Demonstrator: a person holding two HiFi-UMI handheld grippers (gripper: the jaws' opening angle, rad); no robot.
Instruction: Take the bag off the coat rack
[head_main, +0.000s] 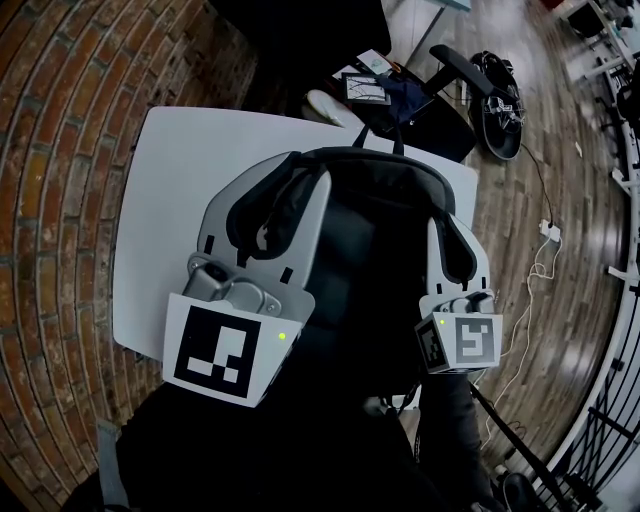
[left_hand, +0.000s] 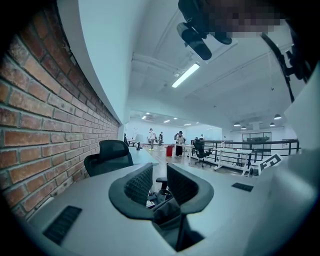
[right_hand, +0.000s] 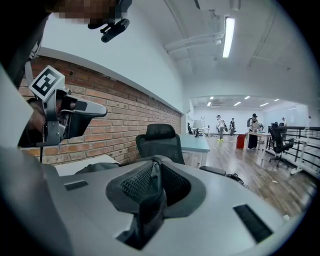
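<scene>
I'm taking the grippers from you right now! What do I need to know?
Left gripper: jaws apart, bag fabric low between them; I can't tell if it's pinched.
Right gripper: shut on the strap.
Bag: held up between both grippers, over the table.
Done: no coat rack in view, so the bag looks already off.
Left: probably just set it down.

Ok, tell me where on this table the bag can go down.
Bare: the table's left part, between the brick wall and the bag. Crowded: the middle and right, under the bag, the left hand-held gripper and the right hand-held gripper. Cables lie on the floor at the right.
</scene>
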